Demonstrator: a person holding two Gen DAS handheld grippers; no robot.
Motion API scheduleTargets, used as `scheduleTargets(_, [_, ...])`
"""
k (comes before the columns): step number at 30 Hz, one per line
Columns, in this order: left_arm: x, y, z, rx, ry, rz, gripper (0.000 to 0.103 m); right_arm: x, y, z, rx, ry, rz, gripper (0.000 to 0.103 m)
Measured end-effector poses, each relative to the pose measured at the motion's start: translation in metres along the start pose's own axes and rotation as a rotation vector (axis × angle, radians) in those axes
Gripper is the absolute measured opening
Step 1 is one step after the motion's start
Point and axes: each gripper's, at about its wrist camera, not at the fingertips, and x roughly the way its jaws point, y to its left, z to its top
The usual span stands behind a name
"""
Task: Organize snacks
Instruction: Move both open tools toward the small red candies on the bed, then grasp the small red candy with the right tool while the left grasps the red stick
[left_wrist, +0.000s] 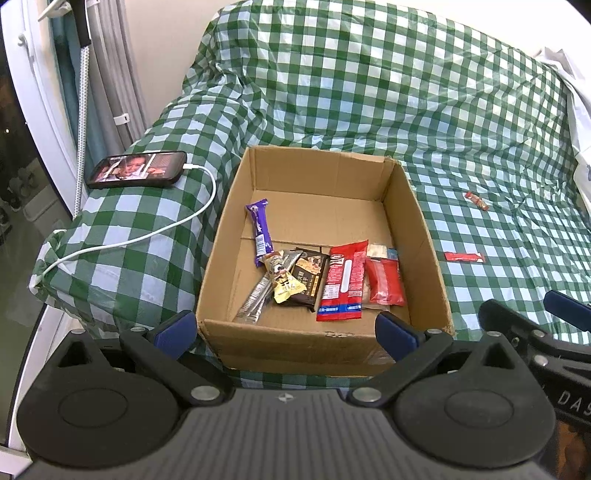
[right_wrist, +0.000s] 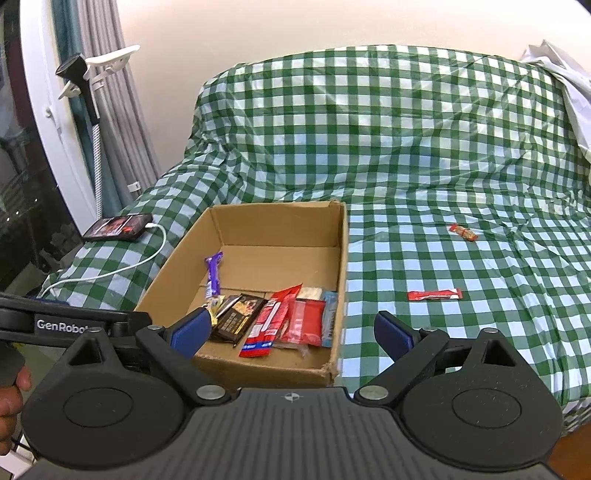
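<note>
An open cardboard box (left_wrist: 417, 206) (right_wrist: 341, 258) sits on a green checked cloth. Inside lie several snacks: a purple bar (left_wrist: 260, 230) (right_wrist: 213, 275), a dark chocolate pack (left_wrist: 308, 280), a red and blue pack (left_wrist: 343, 284) (right_wrist: 271, 323) and a red pouch (left_wrist: 384, 282) (right_wrist: 304, 321). Outside on the cloth lie a red stick (left_wrist: 464, 257) (right_wrist: 434, 294) and a small red wrapped snack (left_wrist: 476, 200) (right_wrist: 463, 232). My left gripper (left_wrist: 286, 332) is open and empty at the box's near wall. My right gripper (right_wrist: 291, 334) is open and empty over the box's near right corner.
A phone (left_wrist: 138, 169) (right_wrist: 118, 227) on a white charging cable (left_wrist: 177, 221) lies on the cloth left of the box. A curtain and a white frame (left_wrist: 44, 110) stand at the far left. The cloth rises over a backrest (right_wrist: 369, 129) behind the box.
</note>
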Motion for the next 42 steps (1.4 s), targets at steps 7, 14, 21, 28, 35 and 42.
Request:
scheduleTargets(7, [0.004,-0.035,0.021,0.013,0.021,-0.029,0.103,-0.002,-0.038,0.007,0.058,-0.04,-0.061,0.096])
scheduleTargets(14, [0.027,-0.123,0.053,0.075,0.097,-0.143,0.103,0.0,-0.12,0.012,0.124,-0.068,-0.192,0.096])
scheduleTargets(21, [0.108,-0.238,0.075,0.033,0.262,-0.252,0.103,0.024,-0.229,0.019,0.126,-0.051,-0.3,0.097])
scheduleTargets(28, [0.249,-0.298,0.089,-0.28,0.43,-0.135,0.102,0.12,-0.333,0.054,0.023,-0.049,-0.25,0.097])
scheduleTargets(35, [0.351,-0.322,0.097,-0.45,0.567,-0.044,0.101,0.285,-0.378,0.092,-0.125,0.049,-0.105,0.097])
scheduleTargets(42, [0.373,-0.341,0.097,-0.442,0.601,0.059,0.103,0.401,-0.388,0.102,-0.122,0.144,-0.056,0.097])
